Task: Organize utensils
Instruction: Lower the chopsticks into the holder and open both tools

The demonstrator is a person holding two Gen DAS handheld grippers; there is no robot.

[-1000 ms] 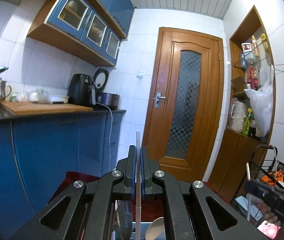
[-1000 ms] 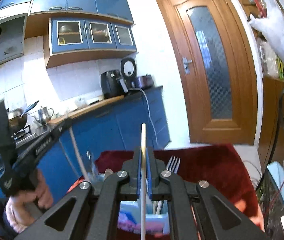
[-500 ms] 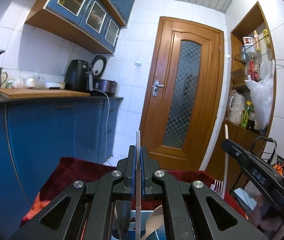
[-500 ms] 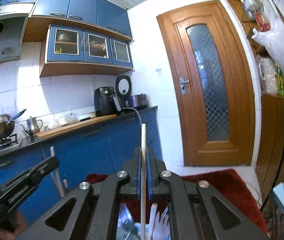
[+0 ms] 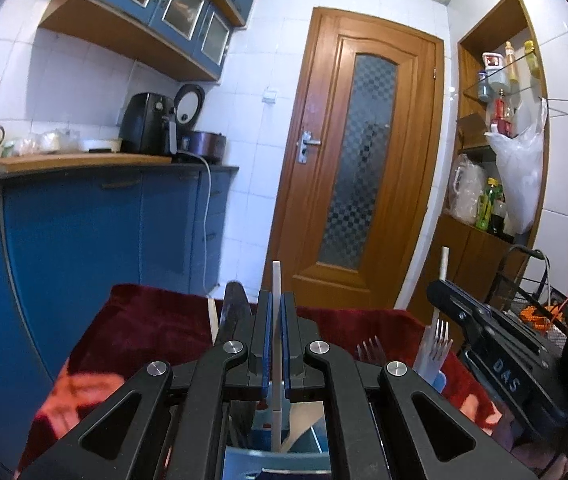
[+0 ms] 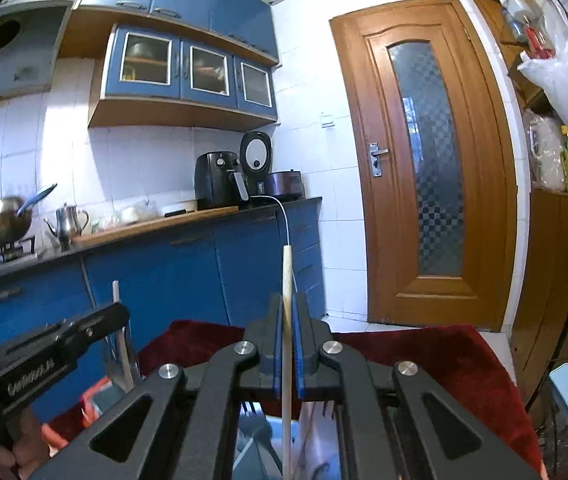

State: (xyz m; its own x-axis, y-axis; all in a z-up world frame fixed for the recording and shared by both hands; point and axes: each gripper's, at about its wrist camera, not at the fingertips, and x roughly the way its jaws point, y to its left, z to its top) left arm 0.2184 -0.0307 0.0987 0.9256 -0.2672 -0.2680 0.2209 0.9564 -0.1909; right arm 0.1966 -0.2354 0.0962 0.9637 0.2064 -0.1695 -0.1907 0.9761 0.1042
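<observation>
My left gripper (image 5: pixel 276 300) is shut on a thin white chopstick (image 5: pixel 276 280) held upright; its lower end points into a light blue utensil holder (image 5: pixel 276 462) below. My right gripper (image 6: pixel 287 304) is shut on a pale wooden chopstick (image 6: pixel 286 268), also upright, above a holder compartment (image 6: pixel 256 440). In the left wrist view the right gripper's body (image 5: pixel 496 356) stands at the right with its chopstick (image 5: pixel 442 268). Forks (image 5: pixel 438 338) and a white spoon (image 5: pixel 300 416) stand in the holder. In the right wrist view the left gripper's body (image 6: pixel 44 356) is at the left.
The holder sits on a table with a dark red cloth (image 5: pixel 144 320). Blue kitchen cabinets (image 5: pixel 84 232) stand at the left and a wooden door (image 5: pixel 360 160) beyond. A shelf niche (image 5: pixel 500 140) with bottles and a black wire basket (image 5: pixel 540 304) are at the right.
Both grippers have tilted down and lowered, so the red cloth and the holder's forks now show. The two grippers have come closer side by side. Both still grip their chopsticks.
</observation>
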